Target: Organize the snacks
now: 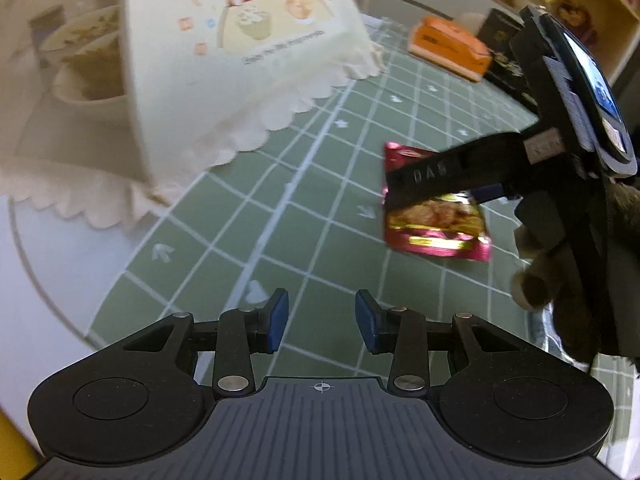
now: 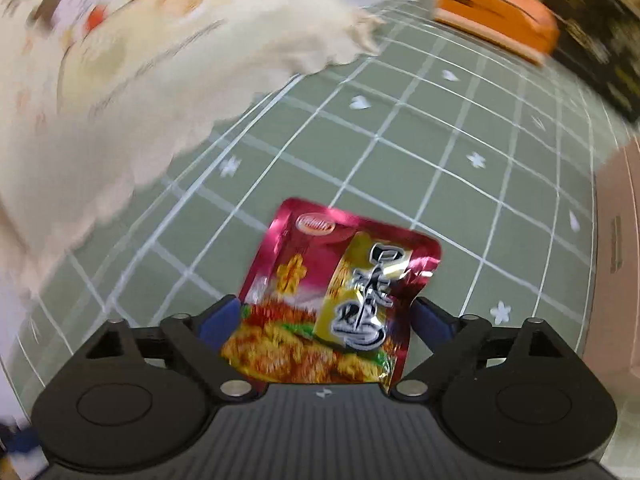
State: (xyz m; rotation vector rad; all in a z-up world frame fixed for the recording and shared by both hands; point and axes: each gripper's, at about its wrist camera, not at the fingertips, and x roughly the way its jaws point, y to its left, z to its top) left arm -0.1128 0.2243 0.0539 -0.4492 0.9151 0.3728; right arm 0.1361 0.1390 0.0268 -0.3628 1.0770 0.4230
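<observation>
A shiny red and gold snack packet (image 2: 340,280) lies flat on the green grid tablecloth (image 2: 440,152), between the fingers of my right gripper (image 2: 324,320). The blue pads (image 2: 218,320) stand wide on either side of it and do not press it. In the left wrist view the same packet (image 1: 436,224) sits at the right, with a black finger of the right gripper (image 1: 440,172) across it and a hand (image 1: 536,280) behind. My left gripper (image 1: 322,318) hovers over bare cloth, its pads apart with nothing between them.
A cream fabric food cover (image 1: 240,60) with a scalloped hem stands at the left, and bowls (image 1: 88,64) show behind it. An orange box (image 1: 448,46) and a black box (image 1: 504,60) lie at the far right. A cardboard box (image 2: 616,240) borders the right edge.
</observation>
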